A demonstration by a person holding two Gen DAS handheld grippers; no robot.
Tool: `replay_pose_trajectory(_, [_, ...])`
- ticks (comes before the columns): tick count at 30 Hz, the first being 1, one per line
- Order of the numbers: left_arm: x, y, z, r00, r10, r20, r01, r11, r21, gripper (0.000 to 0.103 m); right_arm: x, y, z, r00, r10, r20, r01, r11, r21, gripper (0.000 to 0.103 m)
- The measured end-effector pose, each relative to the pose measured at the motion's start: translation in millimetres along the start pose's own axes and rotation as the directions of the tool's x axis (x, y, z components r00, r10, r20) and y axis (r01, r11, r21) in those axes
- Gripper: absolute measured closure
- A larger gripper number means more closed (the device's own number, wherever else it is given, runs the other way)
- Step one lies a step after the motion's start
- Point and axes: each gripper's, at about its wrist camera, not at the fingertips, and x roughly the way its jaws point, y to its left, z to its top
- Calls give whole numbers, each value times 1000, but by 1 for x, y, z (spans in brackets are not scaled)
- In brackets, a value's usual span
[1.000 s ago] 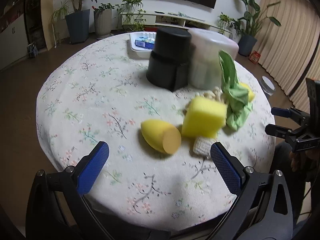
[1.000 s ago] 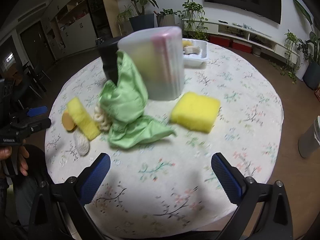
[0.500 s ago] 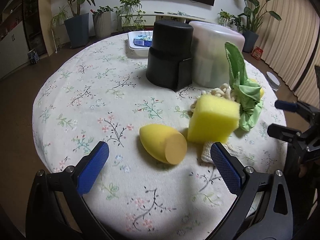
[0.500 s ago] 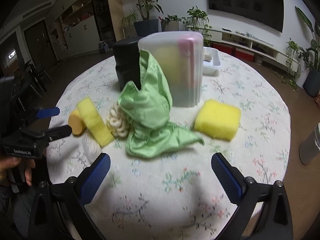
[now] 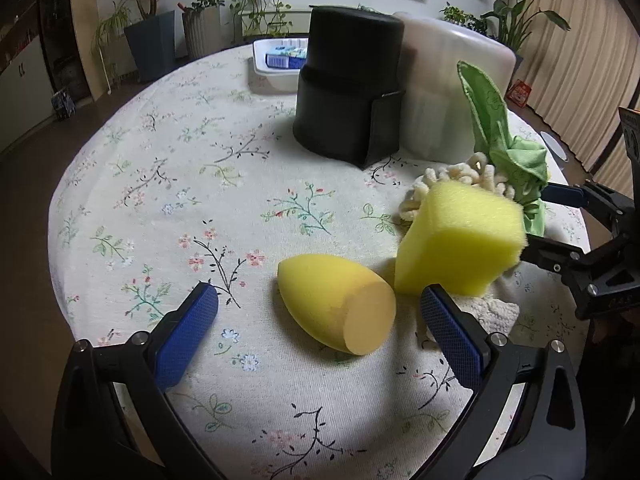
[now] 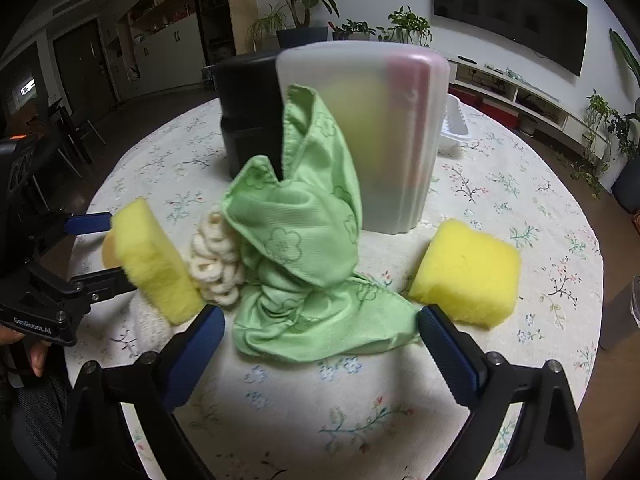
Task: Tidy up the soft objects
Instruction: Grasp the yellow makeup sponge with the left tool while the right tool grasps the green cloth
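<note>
An egg-shaped yellow sponge [image 5: 336, 308] lies on the floral tablecloth, between the fingers of my open left gripper [image 5: 318, 312], which do not touch it. A yellow block sponge [image 5: 460, 240] leans beside it, over a white knit pad [image 5: 496, 312]. Behind the block are a cream ring scrubber [image 5: 452, 176] and a green cloth [image 5: 508, 152]. My right gripper [image 6: 320, 326] is open, with the green cloth [image 6: 300, 248] heaped just ahead between its fingers. A second yellow block sponge [image 6: 468, 268] sits to its right. The left gripper [image 6: 110, 250] shows at the left edge.
A black container [image 5: 348, 88] and a translucent lidded container [image 6: 384, 132] stand mid-table. A white tray [image 5: 280, 60] holding a blue box sits at the far edge. The round table [image 5: 160, 168] has bare cloth on its left side. A person's hand [image 6: 36, 356] holds the left gripper.
Both grippers have moved in over the table. The egg sponge now lies between the left fingers, and the green cloth sits closer to the right fingers. No object has shifted.
</note>
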Motion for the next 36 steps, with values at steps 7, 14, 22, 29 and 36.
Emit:
replay_pose_trajectory(7, [7, 5, 0, 1000, 10, -5, -10, 1000, -25, 1, 11, -1, 2, 1000, -17, -8, 17, 1000, -23, 5])
replay_pose_trajectory(14, [12, 6, 4, 999, 53, 1, -53, 998, -24, 13, 19, -1, 4, 999, -33, -26, 32, 999, -37, 18])
replay_pose_trajectory(22, [8, 0, 2, 999, 39, 8, -39, 999, -8, 25, 19, 2, 3, 999, -30, -16, 29, 998, -56, 41])
replay_pose_trajectory(29, [1, -2, -1, 1000, -11, 24, 11, 1000, -6, 54, 15, 3, 2, 1000, -27, -10, 26, 998, -62, 74])
replay_pose_trajectory(36, [-2, -1, -2, 999, -22, 30, 23, 1000, -20, 60, 8, 4, 0, 1000, -12, -1, 12, 998, -57, 84])
